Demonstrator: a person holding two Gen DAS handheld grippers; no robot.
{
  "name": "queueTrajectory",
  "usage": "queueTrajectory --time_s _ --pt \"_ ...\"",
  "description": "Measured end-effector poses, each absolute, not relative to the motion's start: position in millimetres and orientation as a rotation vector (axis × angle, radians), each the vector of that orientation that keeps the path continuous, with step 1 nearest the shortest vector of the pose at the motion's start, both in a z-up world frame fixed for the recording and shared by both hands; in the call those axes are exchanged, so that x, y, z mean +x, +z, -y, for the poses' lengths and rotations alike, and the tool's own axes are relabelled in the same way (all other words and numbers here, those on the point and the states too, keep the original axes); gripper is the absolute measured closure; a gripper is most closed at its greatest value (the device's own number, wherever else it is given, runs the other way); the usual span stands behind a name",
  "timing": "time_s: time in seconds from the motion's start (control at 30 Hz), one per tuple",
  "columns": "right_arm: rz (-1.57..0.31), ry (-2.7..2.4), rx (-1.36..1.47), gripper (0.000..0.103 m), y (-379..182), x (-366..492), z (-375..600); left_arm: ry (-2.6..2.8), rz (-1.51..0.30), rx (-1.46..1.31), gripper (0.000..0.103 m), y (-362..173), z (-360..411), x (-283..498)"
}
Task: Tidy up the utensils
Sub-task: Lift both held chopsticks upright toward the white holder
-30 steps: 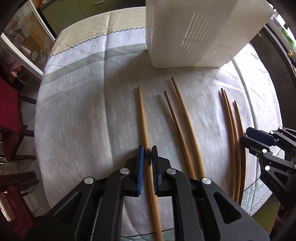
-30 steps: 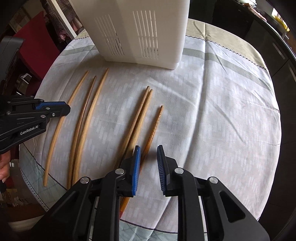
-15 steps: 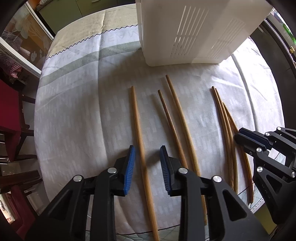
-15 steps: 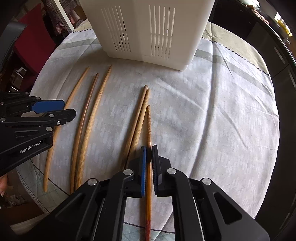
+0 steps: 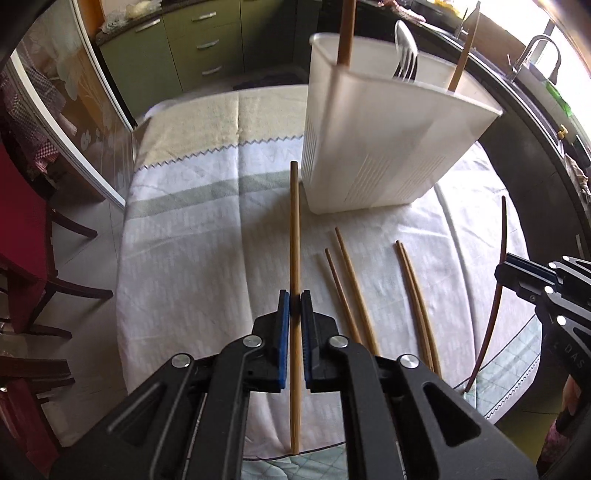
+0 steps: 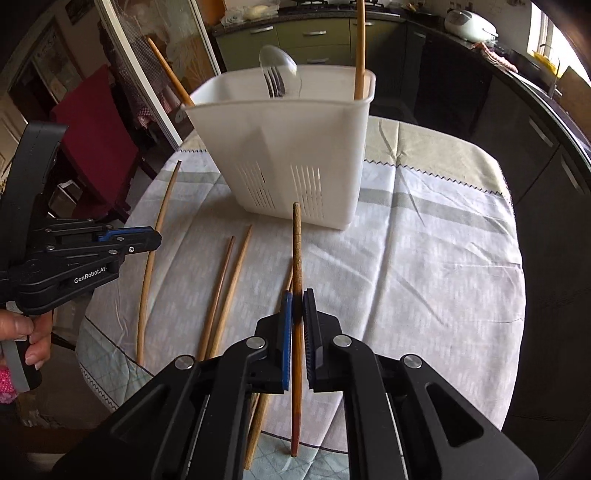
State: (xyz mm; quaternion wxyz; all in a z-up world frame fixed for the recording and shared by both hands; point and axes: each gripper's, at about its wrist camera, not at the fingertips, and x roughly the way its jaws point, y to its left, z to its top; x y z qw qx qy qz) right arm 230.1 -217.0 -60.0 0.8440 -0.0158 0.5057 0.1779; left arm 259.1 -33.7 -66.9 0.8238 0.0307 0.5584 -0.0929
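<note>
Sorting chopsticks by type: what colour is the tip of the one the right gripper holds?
Dark reddish-brown on the held chopstick, clearest in the right wrist view.

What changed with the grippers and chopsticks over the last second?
Both grippers closed on a chopstick each and lifted: the left gripper now holds the pale chopstick, the right gripper the dark-tipped chopstick, both raised toward the white utensil holder. The four other chopsticks remain on the tablecloth; the holder has not moved.

Kitchen's got green drawers point(image 5: 199, 44) at the back, a red chair point(image 5: 22, 236) on the left, sunny window point(image 6: 543, 33) by the dark counter point(image 6: 480, 77).
</note>
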Motion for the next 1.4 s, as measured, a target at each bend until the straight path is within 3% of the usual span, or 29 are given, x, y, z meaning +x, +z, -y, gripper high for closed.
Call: queueTrajectory --time_s 0.23,1.07,1.4 --pt "-0.944 0.372 0.002 0.096 -15 192 254 -0.227 -1.035 0.06 0.097 -6 29 220" --pt "-0.9 0.389 0.021 0.096 1 170 273 -0.276 -0.961 0.05 0.097 17 27 189" --pt "-0.814 0.418 0.075 0.096 53 180 286 -0.329 -0.902 0.026 0.097 72 41 203"
